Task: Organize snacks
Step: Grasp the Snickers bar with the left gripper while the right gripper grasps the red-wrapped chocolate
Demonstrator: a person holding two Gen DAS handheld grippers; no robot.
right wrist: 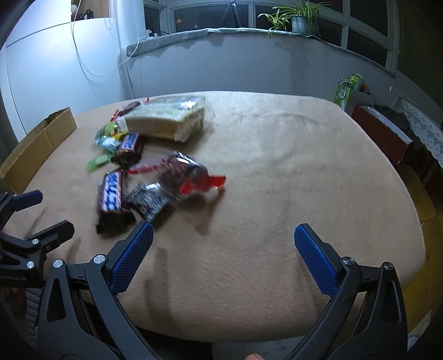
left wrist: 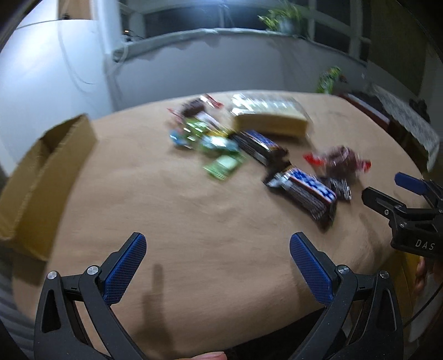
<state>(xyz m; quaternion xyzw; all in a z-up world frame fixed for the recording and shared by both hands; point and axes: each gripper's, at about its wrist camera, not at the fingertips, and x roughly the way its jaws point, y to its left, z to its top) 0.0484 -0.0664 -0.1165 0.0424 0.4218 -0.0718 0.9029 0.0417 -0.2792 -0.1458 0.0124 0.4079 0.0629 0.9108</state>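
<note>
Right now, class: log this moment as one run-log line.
left gripper: open, empty | right gripper: open, empty | snacks: loose on table | cardboard box: left edge

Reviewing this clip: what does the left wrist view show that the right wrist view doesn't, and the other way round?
Only the left wrist view shows the open left gripper head-on, with the right gripper entering from the side. Only the right wrist view shows the open right gripper head-on, plus the bare far side of the tan tablecloth. Both share the cardboard box, the bagged bread, the blue-lettered chocolate bar, the small green packets and the windowsill plant.
</note>
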